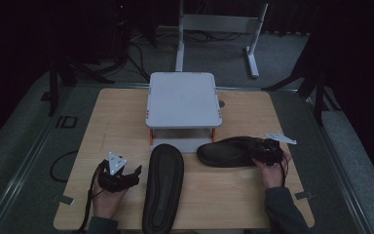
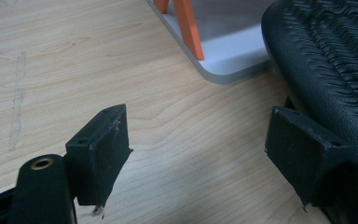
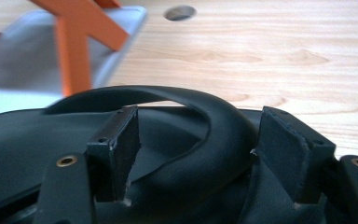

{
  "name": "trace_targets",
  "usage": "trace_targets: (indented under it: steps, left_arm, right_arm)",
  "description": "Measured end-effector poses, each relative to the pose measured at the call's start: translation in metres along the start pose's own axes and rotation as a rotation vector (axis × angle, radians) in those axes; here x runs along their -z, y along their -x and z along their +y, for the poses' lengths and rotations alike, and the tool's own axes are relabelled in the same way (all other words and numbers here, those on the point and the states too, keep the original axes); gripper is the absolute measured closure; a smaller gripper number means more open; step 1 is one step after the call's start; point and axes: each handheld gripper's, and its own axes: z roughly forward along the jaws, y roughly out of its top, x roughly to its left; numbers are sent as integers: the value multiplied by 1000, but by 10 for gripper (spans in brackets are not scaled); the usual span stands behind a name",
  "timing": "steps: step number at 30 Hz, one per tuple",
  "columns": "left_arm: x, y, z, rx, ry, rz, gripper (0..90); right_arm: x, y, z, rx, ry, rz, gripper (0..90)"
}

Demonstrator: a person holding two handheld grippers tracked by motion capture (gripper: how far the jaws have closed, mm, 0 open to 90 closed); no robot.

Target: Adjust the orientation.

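Right gripper [image 1: 267,152] near the table's [image 1: 117,117] right edge, jaws parted astride the upright slipper's [image 1: 226,151] strap, not pressing; left gripper [image 1: 126,176] open beside the upturned slipper [image 1: 164,185]

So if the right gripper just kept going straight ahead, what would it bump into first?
Probably the black slipper's strap. The right gripper has its open jaws on either side of that curved band, not pressing it. Behind it are the grey stand's orange legs, but how far is unclear.
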Motion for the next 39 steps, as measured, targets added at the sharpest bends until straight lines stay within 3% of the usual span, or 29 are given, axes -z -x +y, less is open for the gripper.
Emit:
trace_targets:
  steps: [4, 12, 28, 32, 36, 39]
  left_arm:
    - [-1, -1, -2, 5, -5, -2, 217]
    - [-3, -1, -3, 8, -10, -4, 217]
    - [4, 4, -4, 6, -11, -33, 217]
    - [-1, 7, -10, -4, -43, -27, 217]
    - [-10, 7, -16, 15, -76, -42, 217]
    - [-12, 11, -16, -6, -84, -48, 216]
  right_arm:
    - [-7, 0, 0, -21, -13, -26, 293]
    - [-11, 5, -4, -57, -38, -30, 299]
    - [-7, 4, -4, -56, -28, -24, 299]
    - [-4, 4, -5, -53, -23, -20, 299]
    - [-2, 3, -5, -45, -17, -16, 299]
    - [0, 2, -5, -43, -10, -12, 299]
